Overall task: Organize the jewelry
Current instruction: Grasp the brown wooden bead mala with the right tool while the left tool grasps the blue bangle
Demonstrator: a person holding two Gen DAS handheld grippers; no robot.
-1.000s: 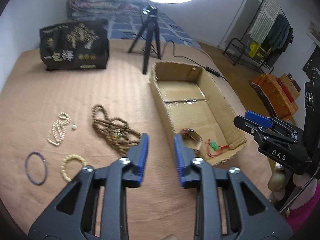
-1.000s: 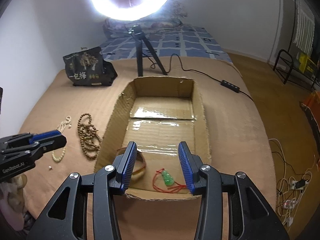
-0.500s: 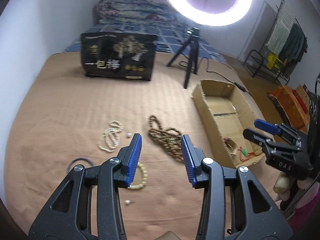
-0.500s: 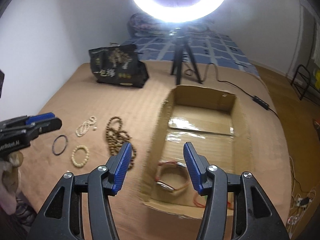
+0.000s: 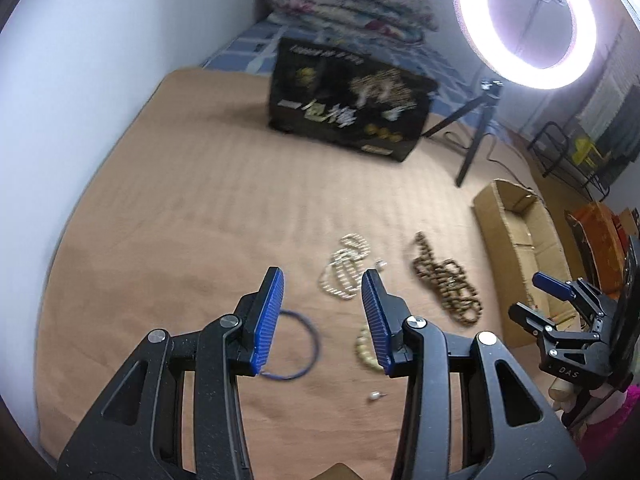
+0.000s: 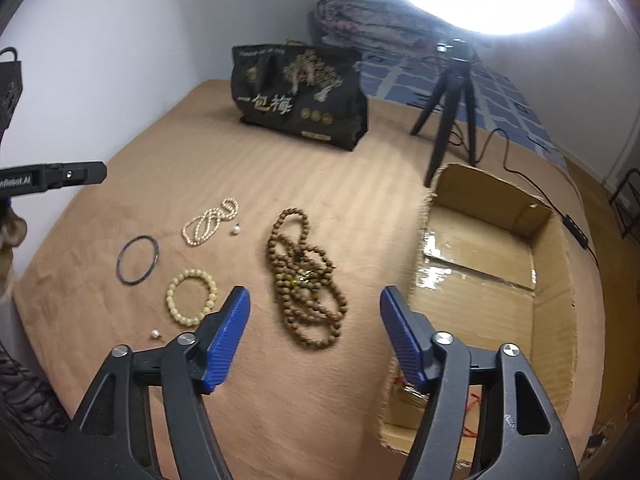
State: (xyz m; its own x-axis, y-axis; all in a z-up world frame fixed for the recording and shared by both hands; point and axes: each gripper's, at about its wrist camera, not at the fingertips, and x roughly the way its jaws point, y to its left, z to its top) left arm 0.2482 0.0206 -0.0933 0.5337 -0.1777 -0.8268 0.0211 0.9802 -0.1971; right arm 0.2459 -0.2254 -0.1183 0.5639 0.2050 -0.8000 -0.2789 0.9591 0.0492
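Note:
On the tan bedspread lie a brown wooden bead necklace, a pearl strand, a cream bead bracelet, a dark thin bangle and two loose pearls. My left gripper is open and empty, above the bangle and cream bracelet. My right gripper is open wide and empty, just in front of the brown necklace. The cardboard box to the right holds a bracelet and a red cord, mostly hidden behind my right finger.
A black printed bag stands at the back. A tripod with a ring light stands behind the box, its cable trailing right. The bed's edge drops off at the left and front.
Both grippers have swung left, away from the box and toward the loose jewelry. The right jaws have opened wider. The left jaws have opened too.

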